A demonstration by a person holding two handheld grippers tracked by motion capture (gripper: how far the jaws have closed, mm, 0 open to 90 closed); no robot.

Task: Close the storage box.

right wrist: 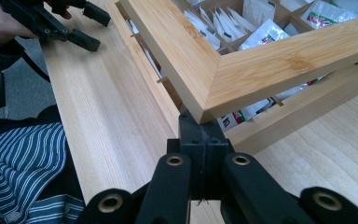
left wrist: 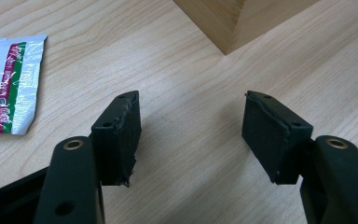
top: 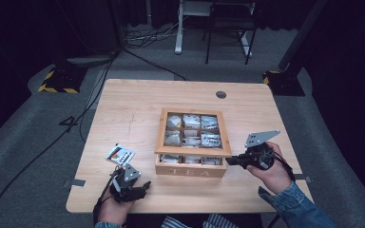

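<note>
A wooden tea box [top: 191,169] marked TEA stands mid-table, its compartments full of tea packets. Its glass-paned lid [top: 192,153] is raised a little at the front. My right gripper [top: 231,161] is shut with nothing between its jaws. Its tips [right wrist: 198,125] sit under the lid's front right corner [right wrist: 205,100] and prop it above the box wall [right wrist: 284,119]. My left gripper [top: 145,186] lies open near the table's front edge, left of the box. Between its fingers [left wrist: 191,100] there is only bare tabletop. A loose tea packet [top: 120,154] [left wrist: 9,88] lies just beyond it.
The box's front left corner [left wrist: 233,23] stands a short way ahead of the left gripper. A round cable hole [top: 221,94] sits at the table's far edge. The person's striped clothing [right wrist: 23,158] is close to the near table edge.
</note>
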